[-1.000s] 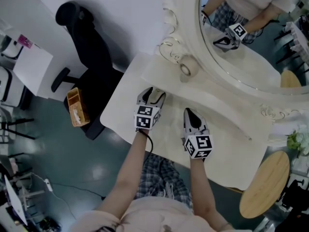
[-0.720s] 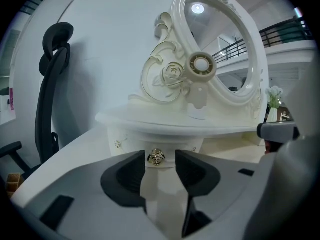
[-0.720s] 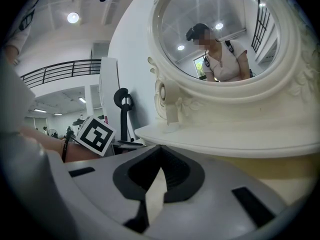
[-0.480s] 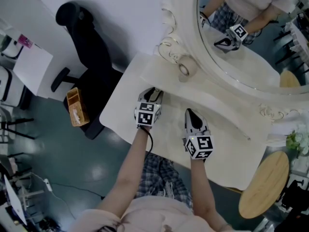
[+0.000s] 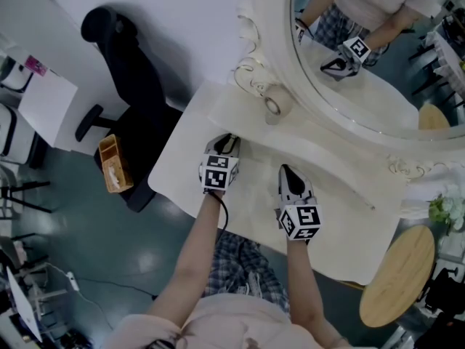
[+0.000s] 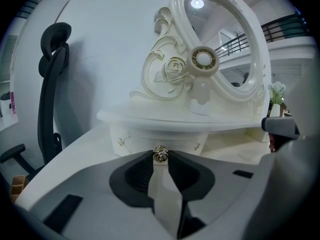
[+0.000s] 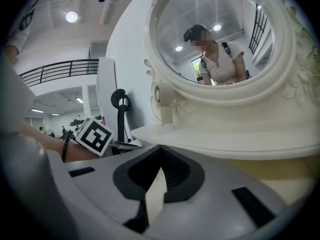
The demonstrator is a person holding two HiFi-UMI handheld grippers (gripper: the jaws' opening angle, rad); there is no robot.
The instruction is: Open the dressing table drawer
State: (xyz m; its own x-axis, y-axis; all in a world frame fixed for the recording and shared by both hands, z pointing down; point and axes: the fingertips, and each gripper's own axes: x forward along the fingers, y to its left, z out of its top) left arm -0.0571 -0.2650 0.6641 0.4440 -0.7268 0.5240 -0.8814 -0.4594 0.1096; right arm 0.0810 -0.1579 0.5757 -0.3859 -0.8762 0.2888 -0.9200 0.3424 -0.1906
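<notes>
Our left claw [image 6: 160,160] had just been closing and pinched the gold knob [image 6: 160,155]. Our right claw [image 7: 161,149] sat pressed together, empty. The drawer [image 6: 145,140] looked unopened, so the pull remained.

1. The right hand-held gripper [image 7: 159,151] has its jaws together at the tips, with nothing between them.
2. Straight ahead of it runs a white ledge [image 7: 225,134], and above that stands an ornate oval mirror [image 7: 220,39].
3. To its left sits a marker cube [image 7: 95,135], with a black chair [image 7: 120,109] beyond.
</notes>
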